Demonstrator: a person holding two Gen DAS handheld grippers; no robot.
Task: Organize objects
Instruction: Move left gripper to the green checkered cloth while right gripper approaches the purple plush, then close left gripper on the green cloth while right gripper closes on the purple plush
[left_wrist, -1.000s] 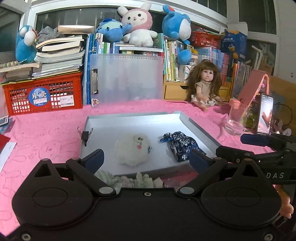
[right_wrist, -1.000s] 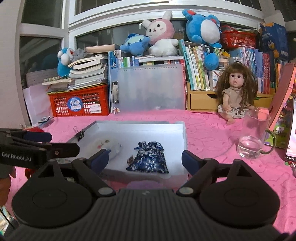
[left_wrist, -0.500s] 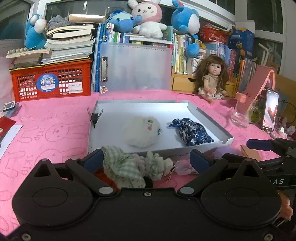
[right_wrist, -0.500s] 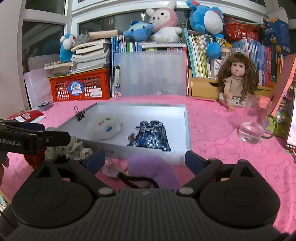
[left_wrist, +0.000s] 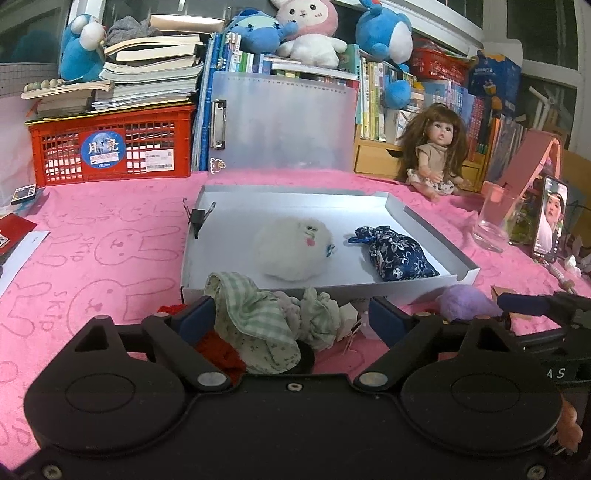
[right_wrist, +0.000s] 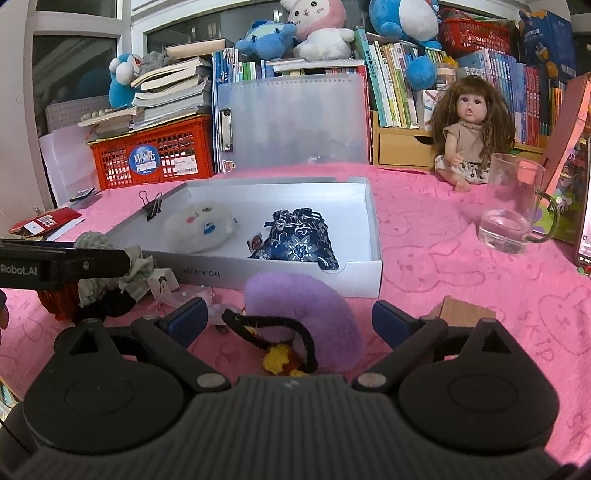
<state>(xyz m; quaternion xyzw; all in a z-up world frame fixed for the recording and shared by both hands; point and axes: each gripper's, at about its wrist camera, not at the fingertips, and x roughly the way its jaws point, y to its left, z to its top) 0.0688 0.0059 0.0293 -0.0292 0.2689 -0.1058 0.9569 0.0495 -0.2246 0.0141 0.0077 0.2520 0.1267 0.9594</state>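
Left tongs (left_wrist: 291, 319): jaws apart, have just been closing in. A bundle of green-checked cloth (left_wrist: 251, 317) lies between them; left pad is at the cloth's edge, right pad clear of it, no grip seen. A red knitted piece (left_wrist: 218, 350) lies under the cloth on the near left.

Right tongs (right_wrist: 290, 319): jaws wide, have just been opening. A purple plush (right_wrist: 306, 306) with a black cord (right_wrist: 266, 328) and a small yellow charm (right_wrist: 277, 356) lies between them, touched by neither pad.

Both items lie on the pink counter (left_wrist: 92, 258), just in front of the near wall of the white shallow box (right_wrist: 295, 275). Inside the box: a white fluffy plush (left_wrist: 291, 247) left of centre, a navy floral drawstring pouch (left_wrist: 395, 254) to its right, the two apart. A black binder clip (left_wrist: 197, 219) sits on the box's left wall.

Near the right tongs, right side: a small brown cardboard piece (right_wrist: 461, 314) on the counter. Further right: a glass mug (right_wrist: 511, 218) holding a little water.

Far edge: a doll (right_wrist: 469, 129) sitting, a red crate (left_wrist: 110, 147) with books stacked on top, a translucent clipboard (left_wrist: 280, 122) standing upright.
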